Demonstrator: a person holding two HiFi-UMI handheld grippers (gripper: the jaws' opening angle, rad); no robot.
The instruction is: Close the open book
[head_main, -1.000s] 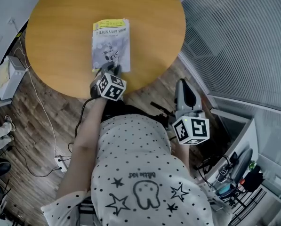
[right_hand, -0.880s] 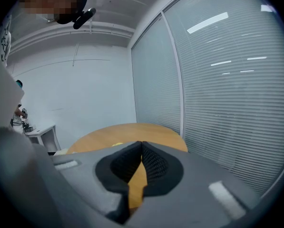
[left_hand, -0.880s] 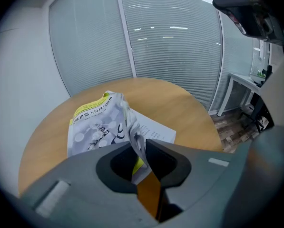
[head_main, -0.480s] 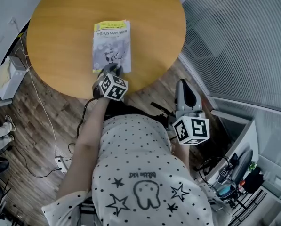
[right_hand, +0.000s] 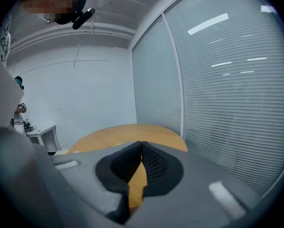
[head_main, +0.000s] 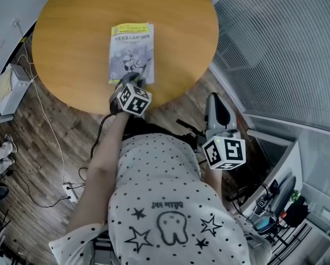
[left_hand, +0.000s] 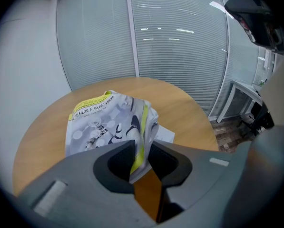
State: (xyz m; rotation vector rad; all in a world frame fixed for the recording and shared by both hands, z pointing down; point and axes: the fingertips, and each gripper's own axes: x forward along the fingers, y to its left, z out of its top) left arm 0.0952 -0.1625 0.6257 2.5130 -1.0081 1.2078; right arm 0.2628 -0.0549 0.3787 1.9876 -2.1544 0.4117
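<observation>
Nothing stands between me and the book [head_main: 131, 53]. It lies cover up on the round wooden bench [head_main: 71, 48], toward the near side, with bare wood all around it. From the left gripper view a white sheet [left_hand: 164, 135] pokes out from under its right edge.

The left hand-held gripper [left_hand: 142, 146] is at the book's near edge. Its jaws pinch the yellow-edged cover, which buckles upward between them, and they have just been easing a little apart. The right hand-held gripper [right_hand: 142, 145] hangs off the bench by my right side, jaws together on nothing.

The cover carries a yellow band at its top with dark Chinese characters and a grey illustration below. I cannot read the characters reliably.

Below the bench is a dark wood-plank floor [head_main: 59, 131]. A white box [head_main: 11, 90] sits off the bench's left edge, and thin cables [head_main: 43, 115] trail down to a power strip [head_main: 71, 191]. A wall of slatted blinds [head_main: 286, 48] runs along the right.
</observation>
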